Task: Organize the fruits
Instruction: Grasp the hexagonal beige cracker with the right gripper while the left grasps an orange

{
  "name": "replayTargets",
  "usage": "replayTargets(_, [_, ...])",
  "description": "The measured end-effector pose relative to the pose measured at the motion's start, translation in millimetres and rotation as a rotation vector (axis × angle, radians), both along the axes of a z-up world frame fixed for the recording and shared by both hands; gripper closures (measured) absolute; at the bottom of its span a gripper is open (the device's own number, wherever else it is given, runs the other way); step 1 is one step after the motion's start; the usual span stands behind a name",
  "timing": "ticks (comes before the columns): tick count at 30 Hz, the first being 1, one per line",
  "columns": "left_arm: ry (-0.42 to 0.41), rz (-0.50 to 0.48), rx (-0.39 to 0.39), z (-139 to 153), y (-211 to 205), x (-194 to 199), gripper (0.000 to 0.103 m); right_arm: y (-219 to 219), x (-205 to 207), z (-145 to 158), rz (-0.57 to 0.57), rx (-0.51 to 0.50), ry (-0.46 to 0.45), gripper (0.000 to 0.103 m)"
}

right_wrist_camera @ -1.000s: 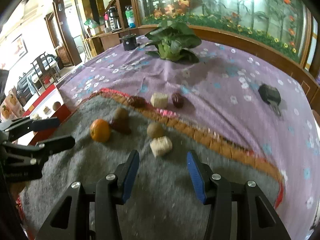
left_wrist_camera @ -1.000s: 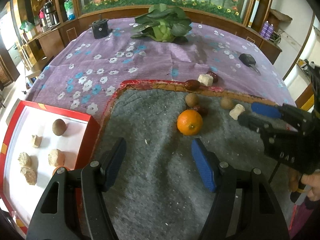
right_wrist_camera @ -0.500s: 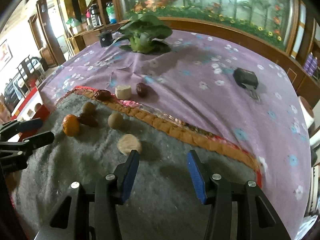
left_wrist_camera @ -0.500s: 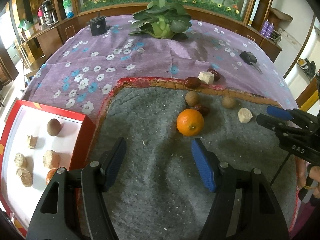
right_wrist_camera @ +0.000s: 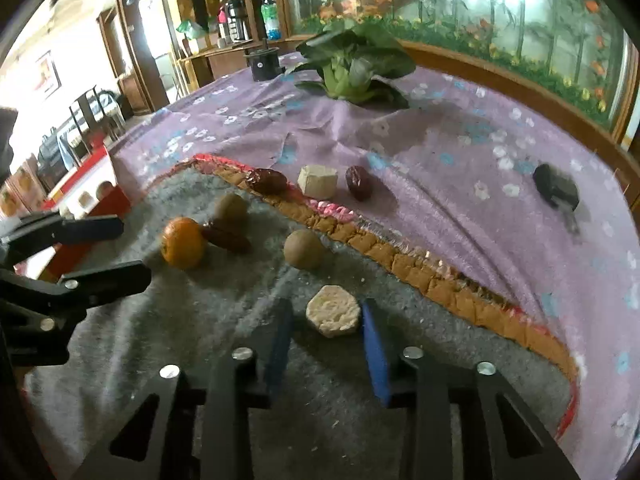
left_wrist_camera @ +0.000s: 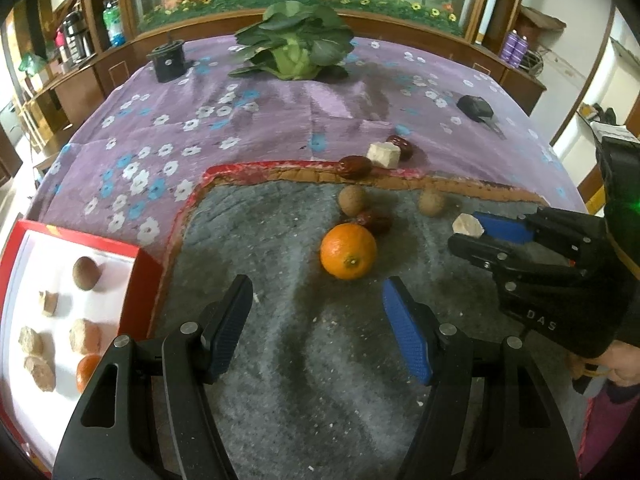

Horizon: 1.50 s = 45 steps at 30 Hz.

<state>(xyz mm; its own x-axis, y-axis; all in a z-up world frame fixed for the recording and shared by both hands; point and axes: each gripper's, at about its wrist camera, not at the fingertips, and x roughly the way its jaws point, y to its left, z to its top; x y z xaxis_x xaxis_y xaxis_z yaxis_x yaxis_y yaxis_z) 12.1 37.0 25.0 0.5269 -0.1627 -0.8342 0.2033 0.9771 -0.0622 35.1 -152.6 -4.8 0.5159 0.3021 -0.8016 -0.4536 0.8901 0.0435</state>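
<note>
My right gripper is low over the grey mat, its jaws closing around a pale hexagonal piece. A gap still shows at the left pad. The left wrist view has the same gripper at the right, with the pale piece at its tips. My left gripper is open and empty just short of an orange. Two round brown fruits, dark red dates and a pale cube lie beyond.
A red-rimmed white tray at the left holds several fruits and pale pieces. On the purple flowered cloth stand a leafy cabbage, a black cup and a black key fob. A hand holds the right gripper.
The right gripper has come down over the pale hexagonal piece and its jaws have narrowed around it. The left gripper has stayed put, still open.
</note>
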Motion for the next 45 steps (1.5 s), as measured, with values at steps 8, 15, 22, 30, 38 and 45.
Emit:
replayTargets(8, [0.012,-0.037,0.03,-9,-20,16,0.035,-28,-10,3,-0.069,0.043,0.018,0.077])
replayTargets(15, [0.008,-0.024,0.056,-21,-19,24,0.065,-30,-13,3,-0.07,0.049,0.019,0.077])
replayTargets(22, [-0.017,-0.012,0.023,-9,-10,12,0.073,-22,-22,10,-0.064,0.051,0.011,0.077])
replayTargets(30, [-0.045,0.009,0.019,3,3,-9,0.073,1,-43,17,-0.03,0.063,0.005,0.077])
replayTargets(38, [-0.079,0.032,0.032,15,18,-28,0.073,25,-58,23,-0.005,0.077,0.008,0.077])
replayTargets(45, [-0.099,0.063,0.037,22,38,-43,0.073,56,-72,28,0.046,0.071,0.006,0.077])
